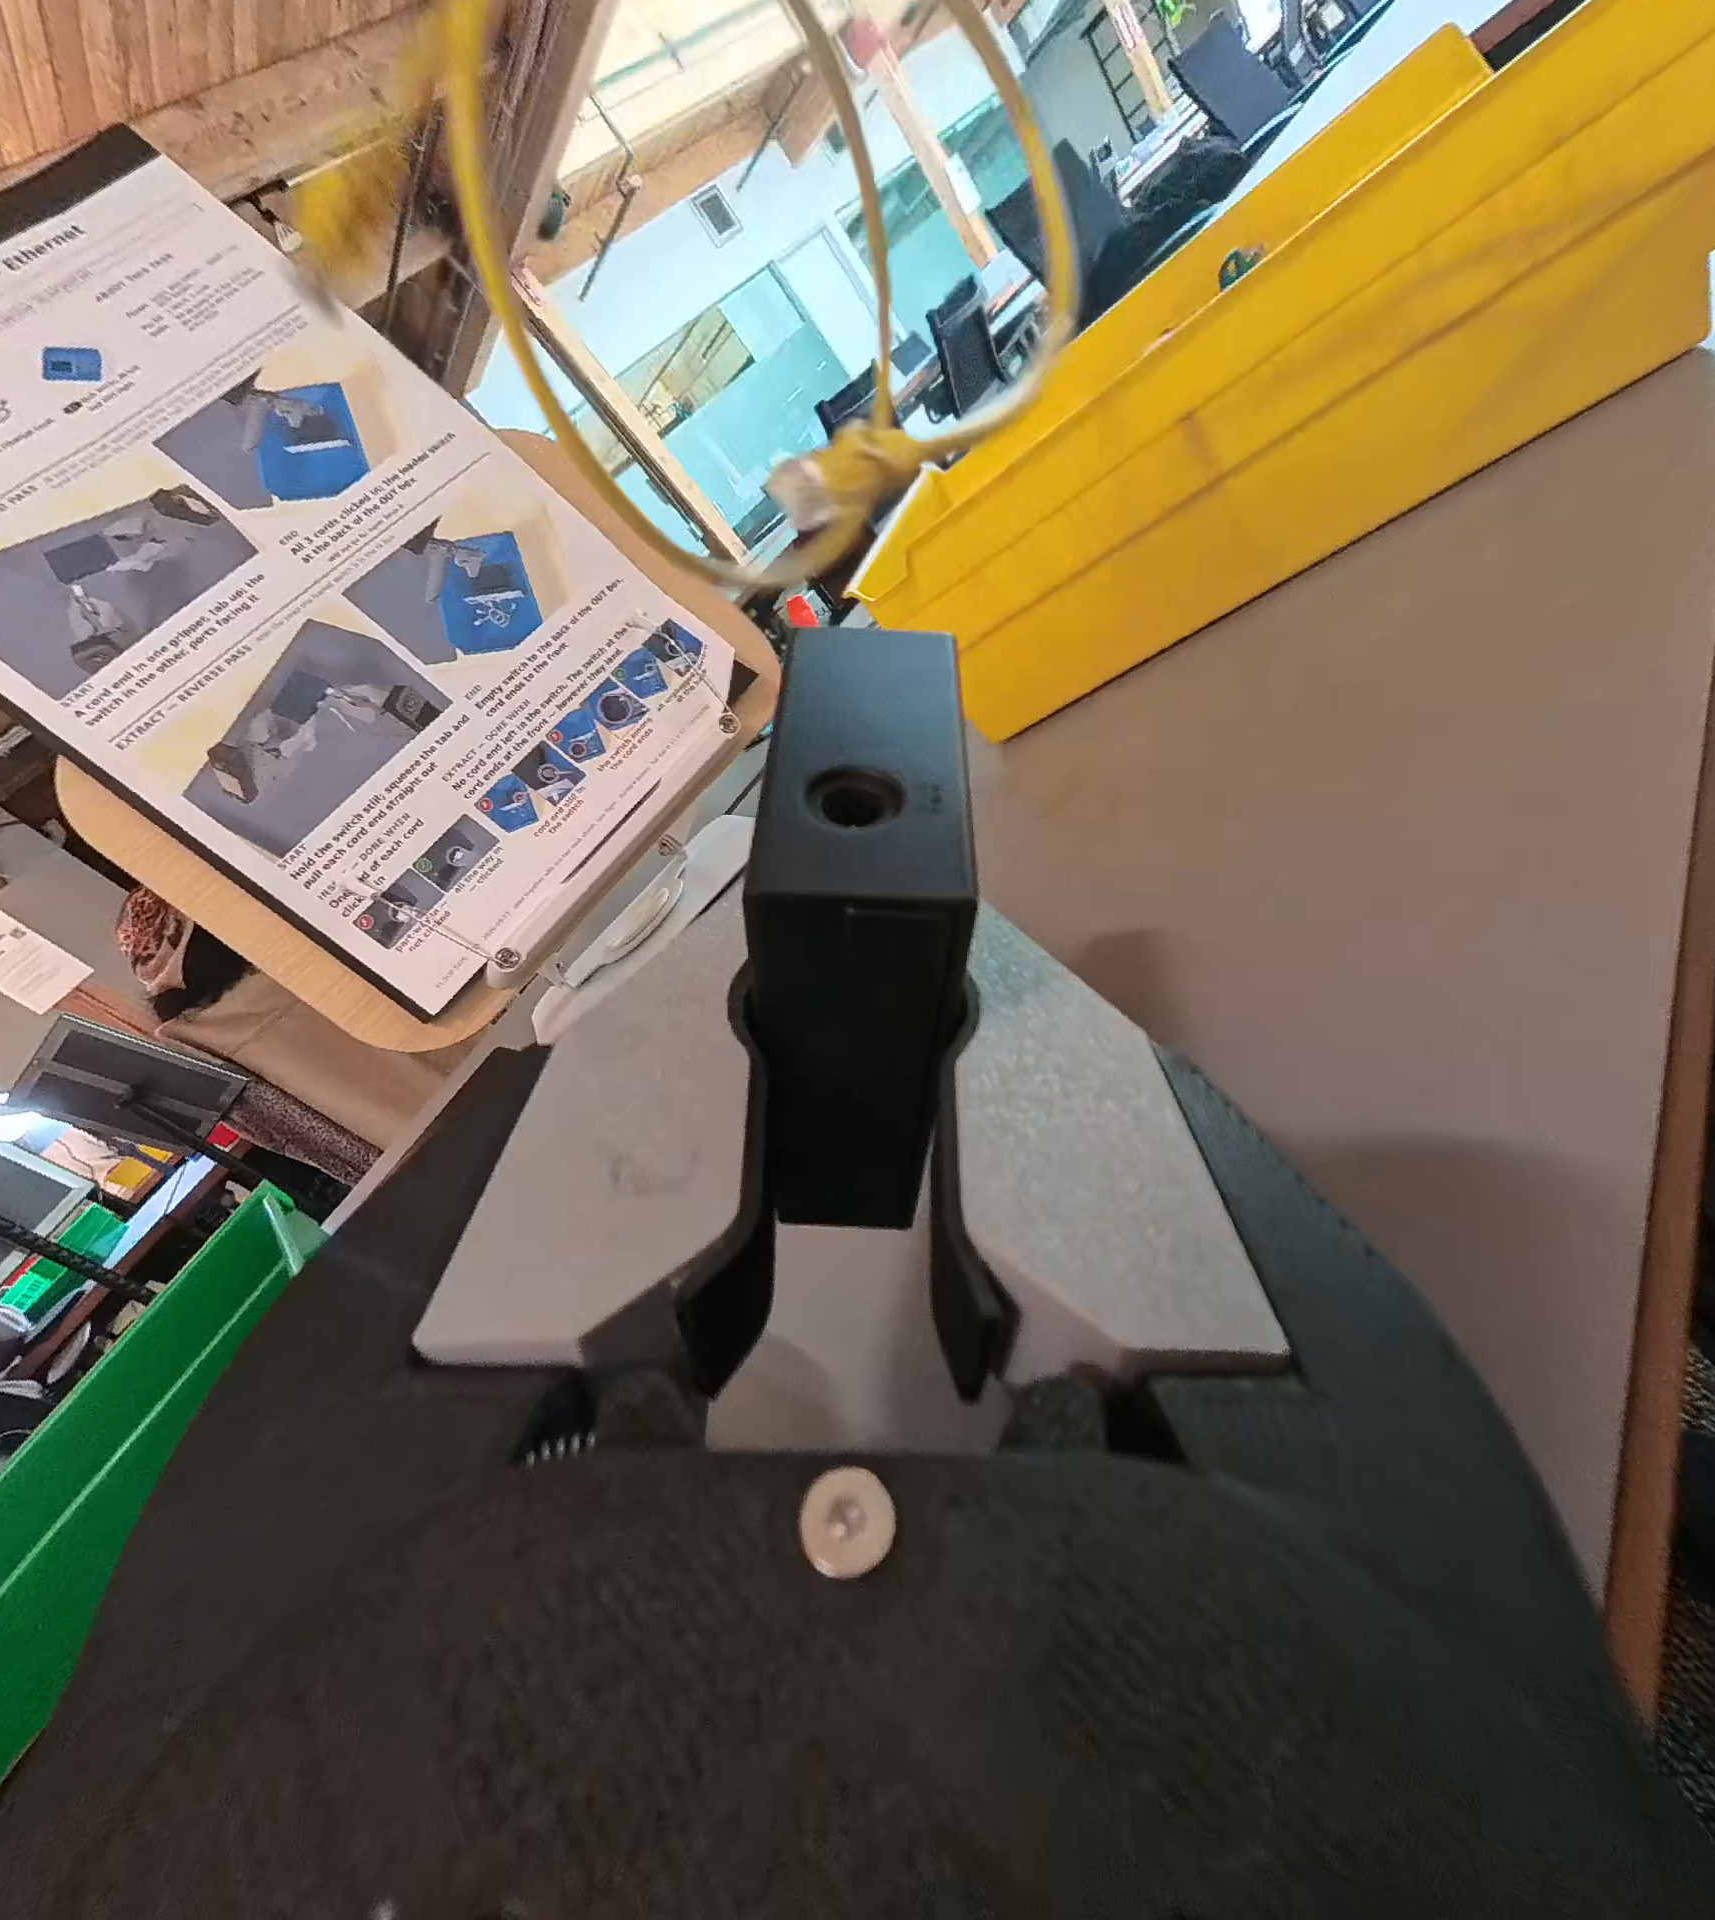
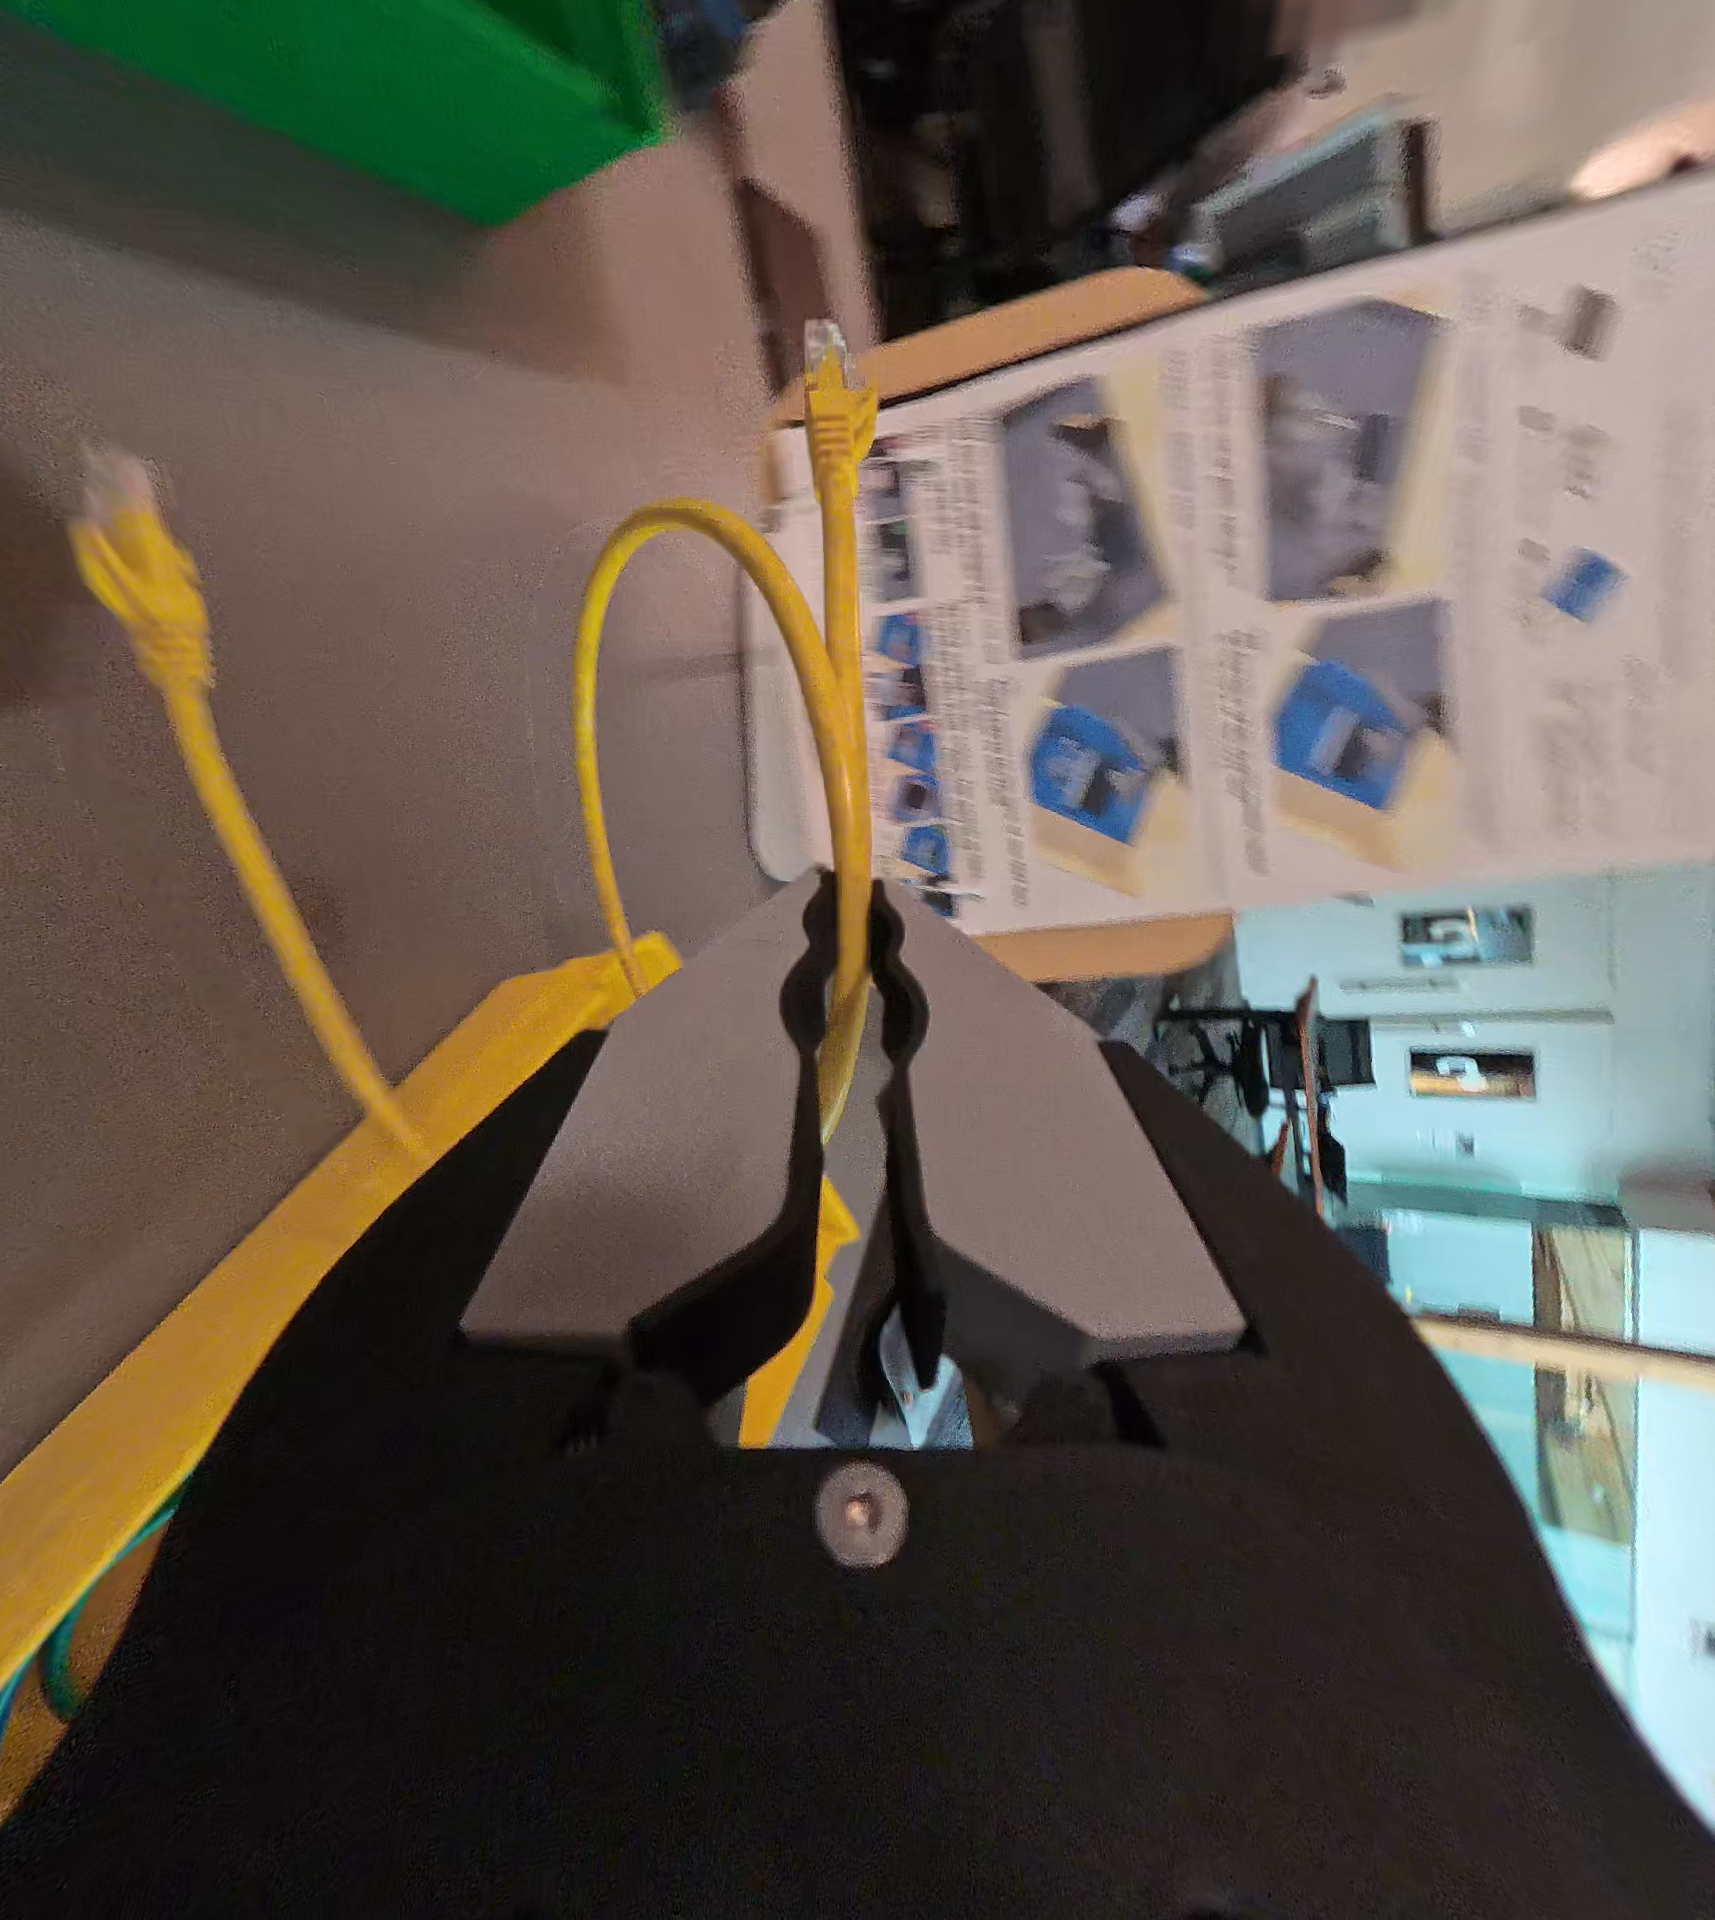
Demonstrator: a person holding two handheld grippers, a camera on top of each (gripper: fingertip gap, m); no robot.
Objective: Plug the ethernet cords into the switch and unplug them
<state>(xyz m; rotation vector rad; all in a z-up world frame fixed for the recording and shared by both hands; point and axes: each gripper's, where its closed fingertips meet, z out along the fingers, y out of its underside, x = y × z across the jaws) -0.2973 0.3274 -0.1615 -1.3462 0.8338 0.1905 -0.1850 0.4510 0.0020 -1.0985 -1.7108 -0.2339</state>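
Grey table [image 1: 1352,831] w/ wood edge, open office in bkgd. Yellow bin [image 1: 1352,416] sits at the table's far side; green bin [image 1: 53,1507] at lower left of the left wrist view. Instruction sheet [image 1: 240,582] on a tilted stand, beyond the left gripper.

Left gripper [image 1: 858,1013]: clenched on the black switch [image 1: 863,883], held upright between both fingers. End face w/ round socket points toward camera; ports not visible.

Right gripper [image 2: 848,935]: clenched on a yellow ethernet cord [image 2: 837,644], pinched near the tips. One plug [image 2: 837,395] points straight ahead, clear of the fingers. Cord loops back; second plug [image 2: 141,561] hangs free at left, blurred. In the left wrist view the cord loop hangs above the switch, not touching.
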